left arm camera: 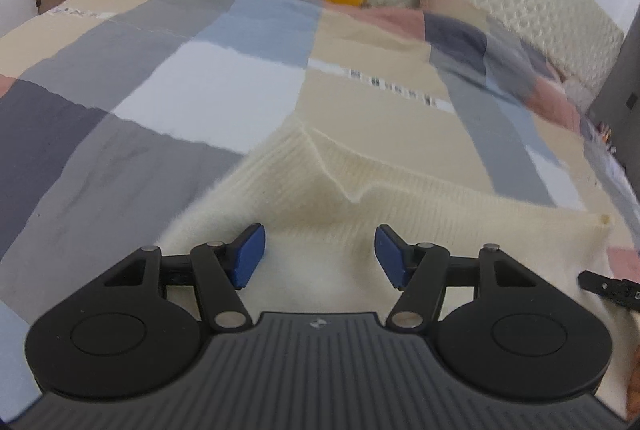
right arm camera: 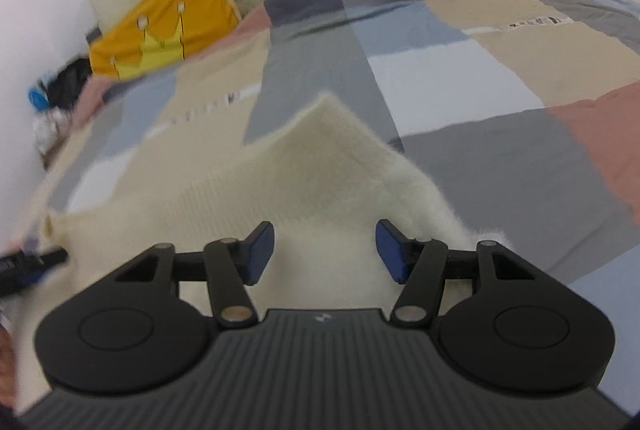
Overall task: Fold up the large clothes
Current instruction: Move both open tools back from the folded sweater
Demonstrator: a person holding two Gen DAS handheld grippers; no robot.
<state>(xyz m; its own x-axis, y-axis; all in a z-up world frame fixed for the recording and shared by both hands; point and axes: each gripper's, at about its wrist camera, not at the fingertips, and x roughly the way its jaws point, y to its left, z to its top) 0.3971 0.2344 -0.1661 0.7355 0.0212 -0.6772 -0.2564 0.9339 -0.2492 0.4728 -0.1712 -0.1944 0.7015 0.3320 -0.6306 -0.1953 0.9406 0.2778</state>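
— Left wrist view: the left gripper [left arm camera: 320, 256] is spread wide, blue pads clear of the cream sweater [left arm camera: 360, 189] lying just under and ahead of it on the patchwork quilt [left arm camera: 160, 89].

— Same on the right: the right gripper [right arm camera: 325, 252] is also released, nothing pinched, with the sweater's [right arm camera: 320, 165] corner pointing to the far side.

— Risk?

— I'd say the fluffy knit could slip, or a pad could snag the quilt too, dragging both.
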